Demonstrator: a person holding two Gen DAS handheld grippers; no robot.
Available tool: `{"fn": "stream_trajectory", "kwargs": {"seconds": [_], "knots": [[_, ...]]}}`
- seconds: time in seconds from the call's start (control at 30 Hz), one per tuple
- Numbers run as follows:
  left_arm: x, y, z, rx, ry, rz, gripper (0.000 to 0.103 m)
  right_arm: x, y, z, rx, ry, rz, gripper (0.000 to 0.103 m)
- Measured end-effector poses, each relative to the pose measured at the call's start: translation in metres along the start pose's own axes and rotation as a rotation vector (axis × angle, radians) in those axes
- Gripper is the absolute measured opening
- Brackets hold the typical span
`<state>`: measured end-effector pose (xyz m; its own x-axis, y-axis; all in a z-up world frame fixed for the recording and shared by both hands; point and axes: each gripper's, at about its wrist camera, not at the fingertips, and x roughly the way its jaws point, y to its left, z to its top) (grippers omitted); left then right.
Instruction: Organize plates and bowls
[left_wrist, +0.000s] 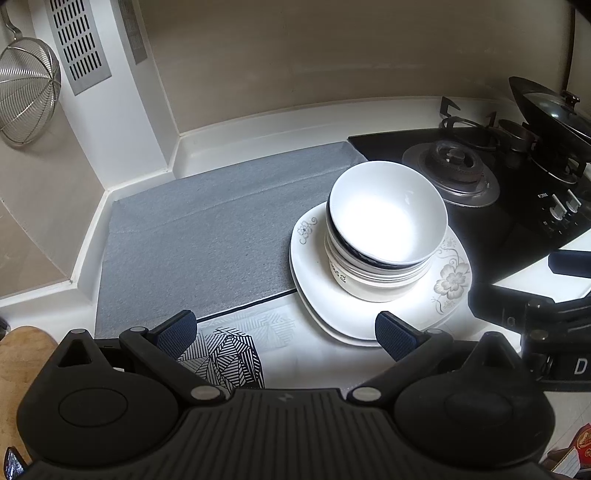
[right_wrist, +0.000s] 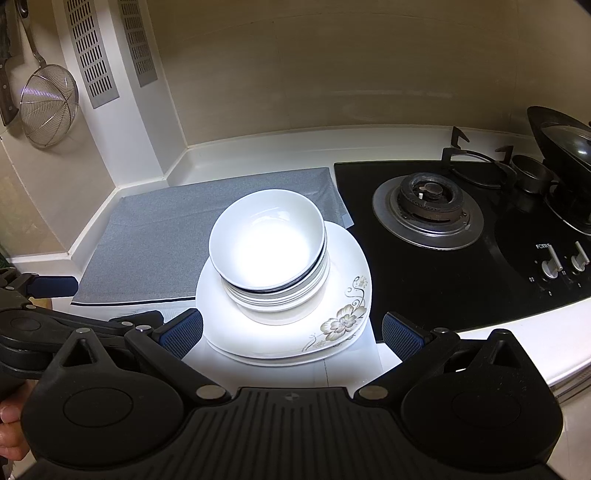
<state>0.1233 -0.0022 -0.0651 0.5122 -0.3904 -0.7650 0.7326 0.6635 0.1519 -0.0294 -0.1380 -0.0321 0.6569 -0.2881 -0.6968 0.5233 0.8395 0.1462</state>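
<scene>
Bowls (right_wrist: 267, 243) stacked on plates (right_wrist: 343, 321) beside stove (right_wrist: 428, 214), strainer (right_wrist: 48, 105) hanging

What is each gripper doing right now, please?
Left gripper: open, holding nothing.
Right gripper: open, holding nothing, facing the stacked bowls.

Left gripper (left_wrist: 284, 330) jaws spread wide, right gripper (right_wrist: 291, 332) likewise (both empty), held level, side by side

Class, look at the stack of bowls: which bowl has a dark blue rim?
The second bowl from the top, directly under the plain white top bowl. The lower bowls show only grey bands or white.
</scene>
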Motion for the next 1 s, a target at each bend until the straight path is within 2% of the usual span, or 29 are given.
{"fn": "stream_trajectory", "kwargs": {"seconds": [1.0], "knots": [[-0.0023, -0.0091, 0.0038, 0.004, -0.006, 0.007, 0.102, -0.0061, -0.0043, 0.0021, 0.004, -0.008, -0.002, 0.103]]}}
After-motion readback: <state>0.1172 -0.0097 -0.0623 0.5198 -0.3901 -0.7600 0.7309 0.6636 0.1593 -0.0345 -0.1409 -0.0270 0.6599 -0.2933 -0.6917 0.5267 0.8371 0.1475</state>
